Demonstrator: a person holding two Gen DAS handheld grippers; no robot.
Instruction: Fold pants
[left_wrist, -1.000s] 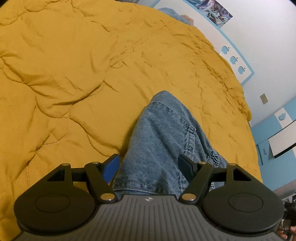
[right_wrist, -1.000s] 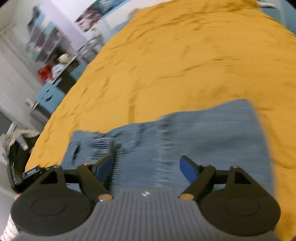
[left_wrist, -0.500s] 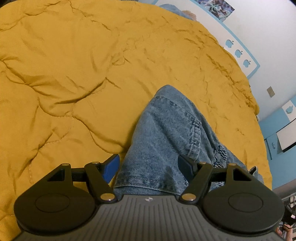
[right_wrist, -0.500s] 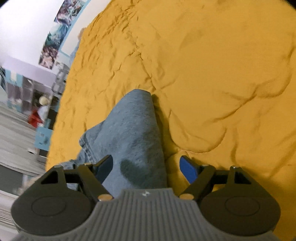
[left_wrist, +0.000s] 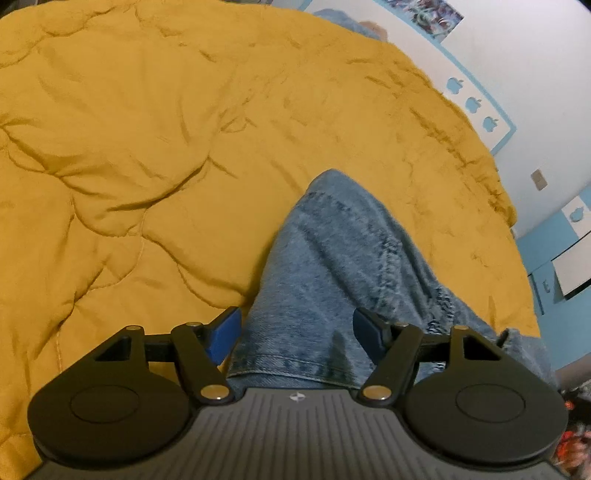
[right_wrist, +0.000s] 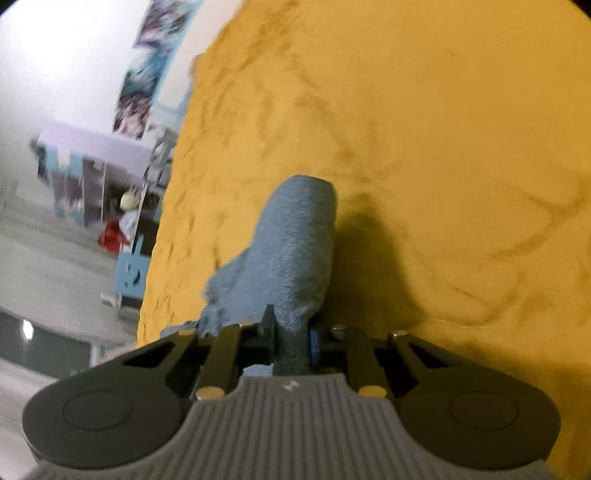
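Blue denim pants (left_wrist: 332, 273) lie on a mustard-yellow quilt (left_wrist: 147, 147). In the left wrist view my left gripper (left_wrist: 297, 334) is open, its blue-padded fingers (left_wrist: 223, 334) standing on either side of the hemmed edge of the pants. In the right wrist view my right gripper (right_wrist: 291, 338) is shut on a bunched fold of the pants (right_wrist: 295, 251), which rises from the jaws and hangs over the quilt (right_wrist: 443, 147). The view is blurred.
The bed ends at the right in the left wrist view, by a white wall with a blue apple border (left_wrist: 472, 103) and blue furniture (left_wrist: 554, 251). In the right wrist view, shelves and a blue cabinet (right_wrist: 129, 273) stand left of the bed.
My right gripper was open over the pants and has closed on the fabric, rolling its view as it did. My left gripper has stayed open, shifting slightly along the pants.
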